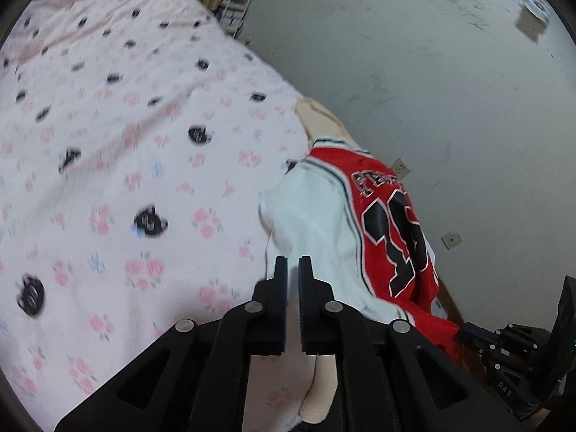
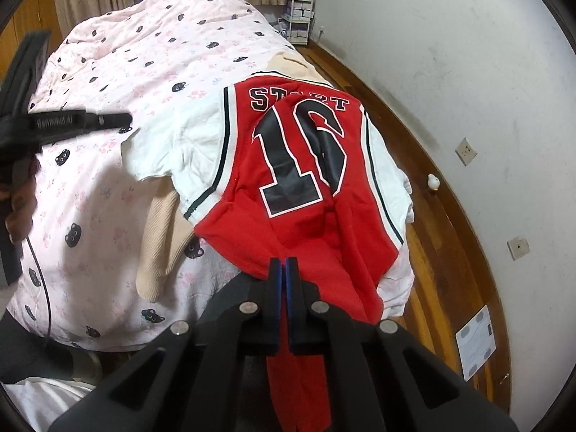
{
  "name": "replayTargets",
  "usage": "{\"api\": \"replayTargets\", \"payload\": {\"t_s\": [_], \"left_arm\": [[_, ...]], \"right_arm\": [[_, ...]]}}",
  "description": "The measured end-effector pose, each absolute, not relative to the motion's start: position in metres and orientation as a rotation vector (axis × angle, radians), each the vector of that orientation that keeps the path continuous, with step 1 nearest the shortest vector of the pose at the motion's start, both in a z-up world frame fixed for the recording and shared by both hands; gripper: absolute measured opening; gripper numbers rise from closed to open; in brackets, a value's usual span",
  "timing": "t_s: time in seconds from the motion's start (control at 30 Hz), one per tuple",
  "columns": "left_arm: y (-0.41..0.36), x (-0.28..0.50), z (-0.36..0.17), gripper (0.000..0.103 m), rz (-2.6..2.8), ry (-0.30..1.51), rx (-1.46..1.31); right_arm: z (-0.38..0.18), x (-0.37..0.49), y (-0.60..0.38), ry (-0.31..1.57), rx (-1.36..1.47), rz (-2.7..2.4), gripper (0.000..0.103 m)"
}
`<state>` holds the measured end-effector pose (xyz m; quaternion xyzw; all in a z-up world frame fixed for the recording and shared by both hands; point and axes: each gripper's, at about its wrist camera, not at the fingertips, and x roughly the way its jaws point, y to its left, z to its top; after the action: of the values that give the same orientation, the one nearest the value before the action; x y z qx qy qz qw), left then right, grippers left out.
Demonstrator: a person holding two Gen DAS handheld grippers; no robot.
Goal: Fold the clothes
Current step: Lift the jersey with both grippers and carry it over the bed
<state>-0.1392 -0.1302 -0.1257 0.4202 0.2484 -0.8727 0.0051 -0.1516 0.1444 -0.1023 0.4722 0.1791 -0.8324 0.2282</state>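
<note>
Bed with pink floral quilt [image 2: 118,57], wood floor to its right | red-and-white jersey numbered 16 [image 2: 306,165] sprawled at bed's right edge, long axis running away from right tongs [image 2: 284,270], which pinch its near red hem | left tongs [image 1: 293,270] narrow, empty, jersey ahead-right.

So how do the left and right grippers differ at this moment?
The right gripper is shut on the red jersey, with red cloth running between its fingers; the left gripper holds nothing, and a narrow gap shows between its fingers. The right one sits at the jersey's hem, the left above the bed beside the clothes. Both are black with blue pads.
</note>
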Motion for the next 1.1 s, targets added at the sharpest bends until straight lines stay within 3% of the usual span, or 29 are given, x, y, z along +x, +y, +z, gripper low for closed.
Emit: {"api": "replayTargets", "payload": {"t_s": [0.07, 0.17, 0.4, 0.43, 0.5, 0.53, 0.57, 1.1], "left_arm": [[-0.133, -0.135, -0.135, 0.034, -2.703, 0.853, 1.326], [-0.138, -0.127, -0.143, 0.054, -2.690, 1.023, 1.289], [-0.123, -0.144, -0.154, 0.056, -2.673, 1.145, 1.368], [-0.119, -0.149, -0.155, 0.056, -2.671, 1.131, 1.384], [-0.112, -0.156, -0.155, 0.041, -2.666, 1.091, 1.417], [-0.109, -0.159, -0.155, 0.013, -2.663, 1.066, 1.433], [-0.106, -0.162, -0.153, 0.003, -2.665, 1.023, 1.438], [-0.125, -0.160, -0.065, 0.002, -2.847, 1.017, 1.152]], "right_arm": [[-0.102, -0.151, 0.145, 0.497, 1.301, -2.293, 0.002], [-0.103, -0.151, 0.146, 0.500, 1.303, -2.288, 0.002], [-0.103, -0.153, 0.146, 0.499, 1.302, -2.275, 0.002], [-0.103, -0.153, 0.146, 0.499, 1.302, -2.274, 0.002], [-0.103, -0.153, 0.146, 0.501, 1.301, -2.271, 0.002], [-0.103, -0.154, 0.146, 0.502, 1.300, -2.270, 0.002], [-0.102, -0.154, 0.146, 0.503, 1.299, -2.270, 0.002], [-0.036, -0.175, 0.159, 0.461, 1.120, -2.398, 0.002]]}}
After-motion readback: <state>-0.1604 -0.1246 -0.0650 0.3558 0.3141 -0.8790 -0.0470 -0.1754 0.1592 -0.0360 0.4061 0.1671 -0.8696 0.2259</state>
